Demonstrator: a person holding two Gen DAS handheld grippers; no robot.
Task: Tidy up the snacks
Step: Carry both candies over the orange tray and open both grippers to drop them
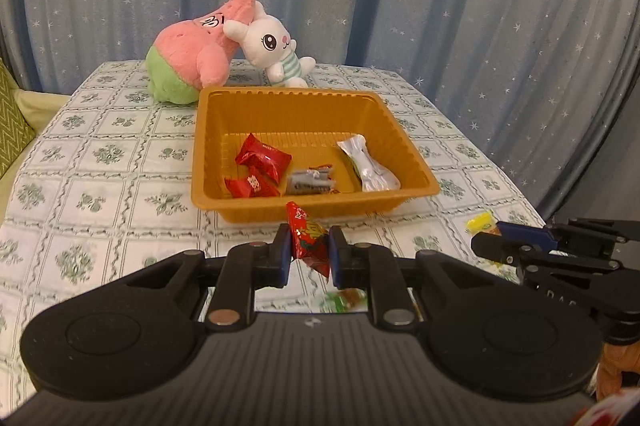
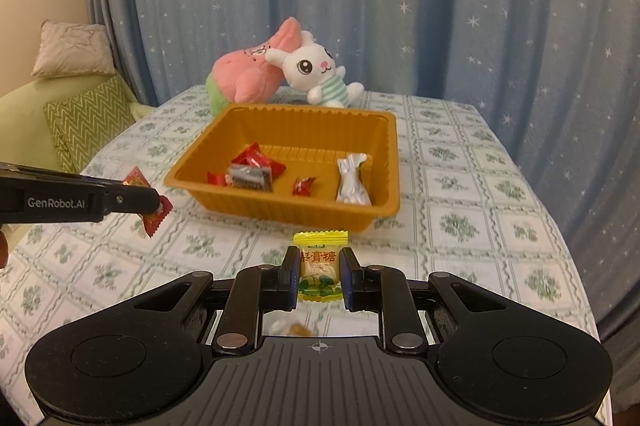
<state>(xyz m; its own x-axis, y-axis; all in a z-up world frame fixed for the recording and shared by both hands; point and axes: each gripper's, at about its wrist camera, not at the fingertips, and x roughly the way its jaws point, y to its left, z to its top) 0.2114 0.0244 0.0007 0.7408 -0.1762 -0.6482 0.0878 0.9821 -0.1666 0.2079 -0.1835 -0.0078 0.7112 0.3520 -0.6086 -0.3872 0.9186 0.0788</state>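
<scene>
Two views, both grippers loaded: left wrist shows the left gripper (image 1: 309, 252) clenched on a red snack packet (image 1: 307, 239), held just short of the orange tray's (image 1: 320, 206) near wall, probably for dropping among the wrapped snacks already inside. Right wrist shows the right gripper (image 2: 320, 276) pinching a yellow candy (image 2: 320, 265) upright above the tablecloth (image 2: 460, 226), near the same tray, apparently awaiting its turn.

Table w/ floral checked cloth (image 2: 460, 194): orange tray (image 2: 384, 130) at centre; pink plush (image 2: 248, 74) & white bunny plush (image 2: 316, 70) at far edge, behind tray.
</scene>
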